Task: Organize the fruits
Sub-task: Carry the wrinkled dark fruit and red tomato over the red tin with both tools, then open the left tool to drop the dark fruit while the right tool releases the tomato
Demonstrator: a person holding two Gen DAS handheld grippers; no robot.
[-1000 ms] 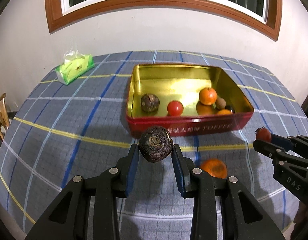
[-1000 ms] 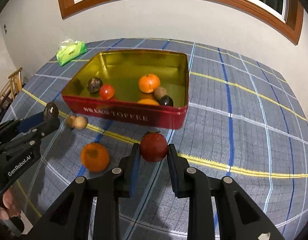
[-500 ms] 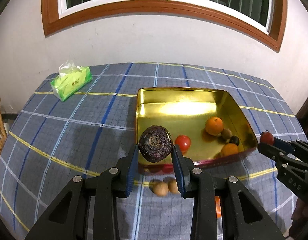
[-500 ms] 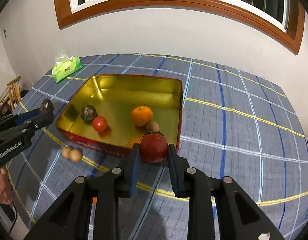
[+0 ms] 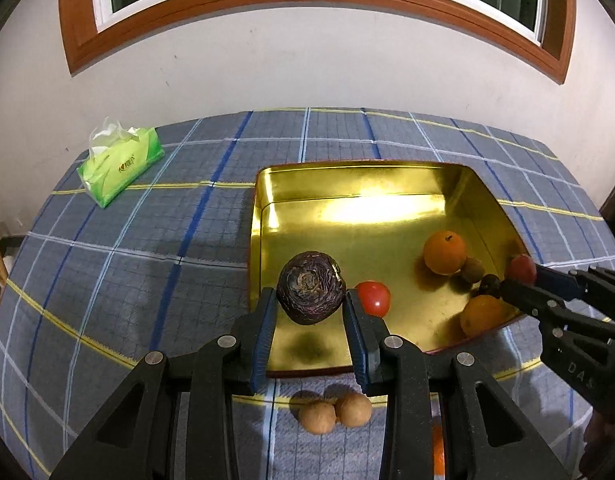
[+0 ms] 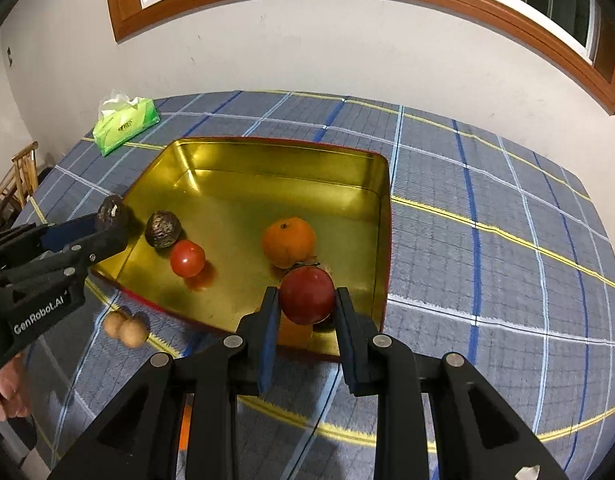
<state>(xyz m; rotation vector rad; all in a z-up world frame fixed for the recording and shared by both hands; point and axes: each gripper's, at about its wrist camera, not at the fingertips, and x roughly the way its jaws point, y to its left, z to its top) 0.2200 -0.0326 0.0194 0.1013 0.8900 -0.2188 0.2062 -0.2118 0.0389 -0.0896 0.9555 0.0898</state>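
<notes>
Gold tin (image 5: 387, 184) holds several fruits; left gripper (image 5: 310, 320) pinches a dark fruit (image 5: 310, 293), right gripper (image 6: 306, 316) a tomato (image 6: 306, 294); two longans (image 5: 335, 412) remain on desk (image 5: 107, 264).

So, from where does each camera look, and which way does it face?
Left wrist view: sits on the left gripper, looks down over the tin's near left corner toward the wall; shows its fingers gripping a dark fruit, plus the right gripper.
Right wrist view: sits on the right gripper, looks down over the tin's near right corner; shows its fingers gripping a red fruit, the left gripper, a hand.
Shared: tin, orange, tissue pack.
</notes>
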